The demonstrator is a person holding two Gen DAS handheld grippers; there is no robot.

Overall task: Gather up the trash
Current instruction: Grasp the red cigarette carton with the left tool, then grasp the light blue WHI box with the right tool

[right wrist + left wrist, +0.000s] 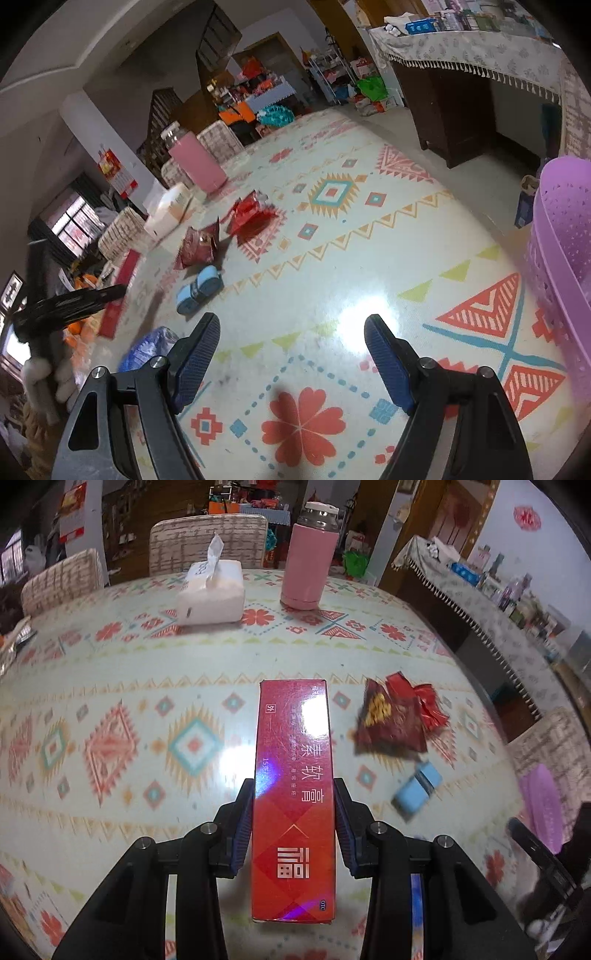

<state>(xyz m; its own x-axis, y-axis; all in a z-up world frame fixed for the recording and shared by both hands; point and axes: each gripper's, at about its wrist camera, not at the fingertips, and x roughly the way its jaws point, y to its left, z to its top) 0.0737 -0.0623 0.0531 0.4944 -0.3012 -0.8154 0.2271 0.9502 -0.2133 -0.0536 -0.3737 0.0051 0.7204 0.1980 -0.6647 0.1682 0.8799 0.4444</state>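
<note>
"软膏", "OTC" on red box

The patterned table bears a tissue pack, pink flask, red wrappers and blue packet.

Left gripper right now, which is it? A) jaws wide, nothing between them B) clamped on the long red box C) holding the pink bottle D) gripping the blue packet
B: in the left wrist view the left gripper has both pads pressed against the sides of the red box.

left tool clamped and tilted down, right tool spread wide, empty
</note>
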